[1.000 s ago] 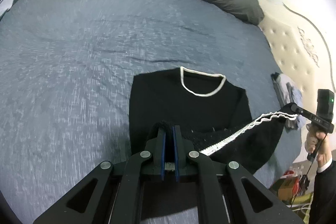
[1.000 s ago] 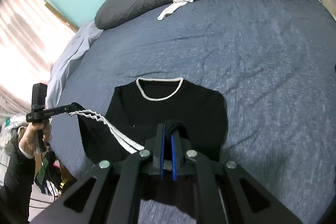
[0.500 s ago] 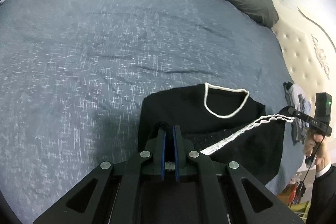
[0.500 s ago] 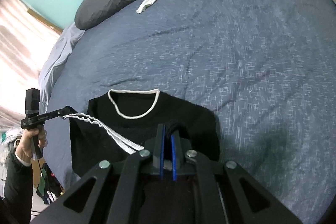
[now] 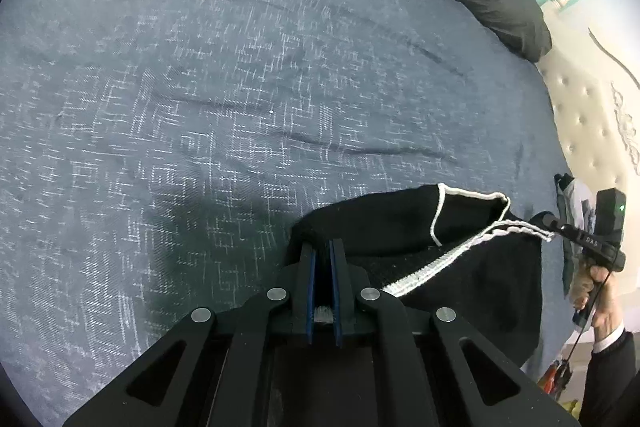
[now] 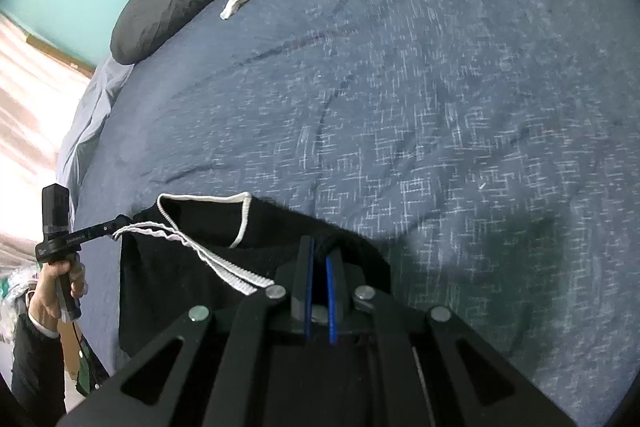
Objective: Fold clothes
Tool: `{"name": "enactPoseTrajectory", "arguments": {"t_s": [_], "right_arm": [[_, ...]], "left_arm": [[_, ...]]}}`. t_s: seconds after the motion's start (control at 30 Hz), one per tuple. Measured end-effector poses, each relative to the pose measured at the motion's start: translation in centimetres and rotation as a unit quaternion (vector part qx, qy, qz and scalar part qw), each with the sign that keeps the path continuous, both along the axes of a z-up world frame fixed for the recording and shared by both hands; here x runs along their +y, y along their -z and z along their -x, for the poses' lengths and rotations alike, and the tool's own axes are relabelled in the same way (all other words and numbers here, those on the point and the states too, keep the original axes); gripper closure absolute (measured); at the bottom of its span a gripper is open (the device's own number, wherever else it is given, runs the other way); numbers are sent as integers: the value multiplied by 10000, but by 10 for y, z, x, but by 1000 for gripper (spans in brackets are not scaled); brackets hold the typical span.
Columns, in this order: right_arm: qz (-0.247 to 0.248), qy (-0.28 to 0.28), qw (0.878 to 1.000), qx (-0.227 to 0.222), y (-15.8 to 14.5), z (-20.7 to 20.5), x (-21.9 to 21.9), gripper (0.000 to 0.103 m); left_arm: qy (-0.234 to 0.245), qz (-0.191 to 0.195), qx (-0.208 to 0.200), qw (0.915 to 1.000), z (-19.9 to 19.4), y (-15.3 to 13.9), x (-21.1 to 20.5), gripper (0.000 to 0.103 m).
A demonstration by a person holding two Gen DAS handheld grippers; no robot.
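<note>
Carrying the black sweater's (image 5: 472, 291) white-trimmed hem (image 5: 424, 269) toward its collar (image 5: 468, 205), left tool (image 5: 322, 259) and right tool (image 6: 318, 263) clenching corners, doubling it over.

Left gripper (image 5: 322, 255): matte black frame, two narrow upright fingers (image 5: 307, 267) faced with blue pads. Four round silver screws across the linkage behind them; triangular cut-outs in the outer arms on either side

Right gripper (image 6: 319, 255): same build, black with blue pads, four silver screws, triangular cut-outs

Seen side-on from the other camera, each gripper is a thin black bar with small white lettering, topped by a boxy black camera block; a green light shows on one. A thin black cable hangs below the handle

Hand (image 5: 600, 297) and hand (image 6: 56, 287): dark sleeves, white cuffs at the wrists
</note>
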State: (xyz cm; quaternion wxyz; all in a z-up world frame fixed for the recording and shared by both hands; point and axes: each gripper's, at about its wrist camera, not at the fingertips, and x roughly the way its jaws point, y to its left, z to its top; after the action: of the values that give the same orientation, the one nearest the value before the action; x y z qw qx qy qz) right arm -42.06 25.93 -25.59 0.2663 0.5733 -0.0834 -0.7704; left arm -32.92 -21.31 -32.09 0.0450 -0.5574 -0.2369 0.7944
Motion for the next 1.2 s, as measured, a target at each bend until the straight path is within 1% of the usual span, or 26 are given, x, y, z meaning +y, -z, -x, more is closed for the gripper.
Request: {"name": "enactPoseTrajectory", "arguments": {"t_s": [0.1,0.2,0.4,0.43,0.47,0.53,0.57,0.6,0.67,0.7,0.77,0.8,0.9,1.0,1.1,1.2], "right_arm": [[13,114,9999,-62,9,3,1,98],[140,227,9996,-51,9,2,6,97],[390,399,9984,-20,4,-1,14,96],[425,415,9982,-14,2,-1,15,95],[460,420,9981,-8,0,-2,15,94],[512,412,9978,15,-5,-4,16,94],[539,407,9977,26,-7,-6,16,92],[566,409,9976,32,-9,-7,17,91],[627,499,9968,-31,-9,-8,20,82],[651,548,9964,-53,-9,-9,21,80],[643,692,9955,59,-13,-10,26,65],[708,766,9945,81,-14,-10,30,62],[708,834,9938,201,-21,-10,35,61],[561,724,9953,304,-23,-11,34,61],[354,564,9971,370,-17,-12,27,60],[153,358,9984,418,-6,-12,17,60]], "left_arm": [[-55,-106,6,9999,0,4,-1,93],[-117,-245,7,9996,-1,3,-4,92],[-285,-561,107,9980,-9,-9,-13,84],[-330,-610,139,9975,-11,-11,-15,77],[-375,-659,171,9970,-12,-14,-16,60],[-490,-785,241,9954,-16,-18,-19,41],[-569,-862,274,9943,-18,-19,-21,40],[-583,-845,289,9943,-19,-21,-21,40],[-498,-655,306,9961,-20,-23,-16,40],[-451,-550,313,9970,-20,-25,-13,40],[-367,-334,331,9982,-21,-28,-7,40],[-342,-223,342,9986,-22,-30,-5,40],[-260,137,355,9989,-20,-30,-1,40],[-192,295,345,9988,-17,-24,3,40],[-124,491,346,9981,-10,-18,8,40],[-127,580,389,9975,-5,-13,9,40]]}}
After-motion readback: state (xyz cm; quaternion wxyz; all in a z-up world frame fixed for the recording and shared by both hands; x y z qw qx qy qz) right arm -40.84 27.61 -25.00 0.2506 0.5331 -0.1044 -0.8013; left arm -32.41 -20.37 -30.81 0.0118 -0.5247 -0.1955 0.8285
